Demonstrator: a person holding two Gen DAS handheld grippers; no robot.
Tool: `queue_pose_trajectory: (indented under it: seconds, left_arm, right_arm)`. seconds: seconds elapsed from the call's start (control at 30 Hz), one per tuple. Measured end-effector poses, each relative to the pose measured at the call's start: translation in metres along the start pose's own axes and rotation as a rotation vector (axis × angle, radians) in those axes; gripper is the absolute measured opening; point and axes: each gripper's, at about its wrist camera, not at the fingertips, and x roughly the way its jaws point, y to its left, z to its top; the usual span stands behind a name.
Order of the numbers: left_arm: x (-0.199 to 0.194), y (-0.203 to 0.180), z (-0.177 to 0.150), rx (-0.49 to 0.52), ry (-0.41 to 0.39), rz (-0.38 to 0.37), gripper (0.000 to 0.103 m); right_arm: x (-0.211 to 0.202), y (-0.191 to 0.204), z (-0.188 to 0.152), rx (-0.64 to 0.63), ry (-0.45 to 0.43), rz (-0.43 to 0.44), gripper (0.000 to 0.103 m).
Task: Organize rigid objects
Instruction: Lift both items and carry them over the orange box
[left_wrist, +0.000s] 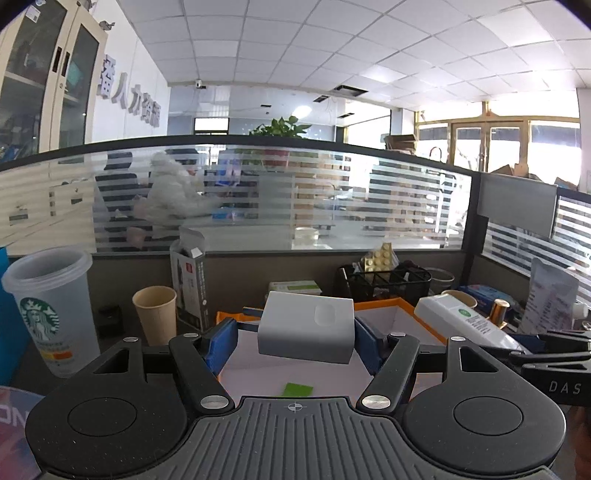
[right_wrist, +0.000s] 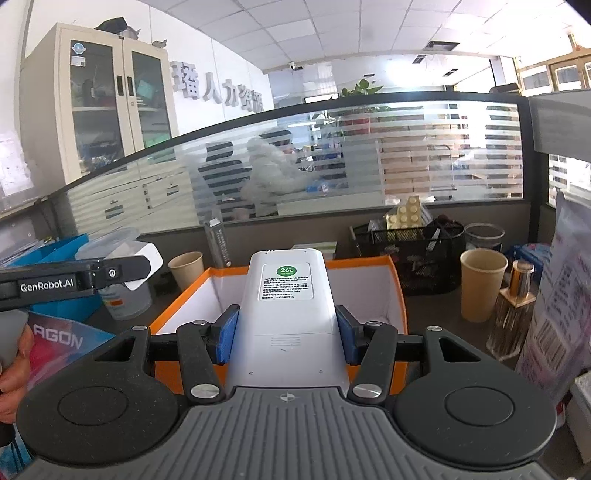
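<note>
A cluttered dark tabletop (right_wrist: 436, 314) sits against a striped glass partition (left_wrist: 258, 192) in an office. The left gripper (left_wrist: 295, 341) has its fingers clamped on a white adapter block (left_wrist: 306, 328), the right gripper (right_wrist: 288, 334) on a white remote (right_wrist: 286, 314) (both above the orange-rimmed box (right_wrist: 397, 295)); paper cups (right_wrist: 482, 284) crowd either side.

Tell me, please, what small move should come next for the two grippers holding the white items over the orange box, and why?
Probably lower the left gripper and release its white block into the orange box. The block is clamped between the blue pads above the box's white floor, which looks bare beneath it. The right gripper holds the white remote over the same box and could follow.
</note>
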Motion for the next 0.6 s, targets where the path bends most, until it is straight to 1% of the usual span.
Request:
queue_pose_trajectory:
  seconds: [0.23, 0.37, 0.6]
  left_arm:
    - [0.033, 0.003, 0.005, -0.010, 0.030, 0.008, 0.067]
    - [0.053, 0.005, 0.000, -0.012, 0.061, 0.019, 0.067]
    - [0.083, 0.013, -0.015, -0.035, 0.128, 0.024, 0.067]
  right_arm:
    - [0.028, -0.013, 0.015, -0.008, 0.012, -0.019, 0.050]
    - [0.045, -0.017, 0.018, -0.027, 0.035, -0.038, 0.050]
    - [0.074, -0.019, 0.019, -0.080, 0.100, -0.059, 0.050]
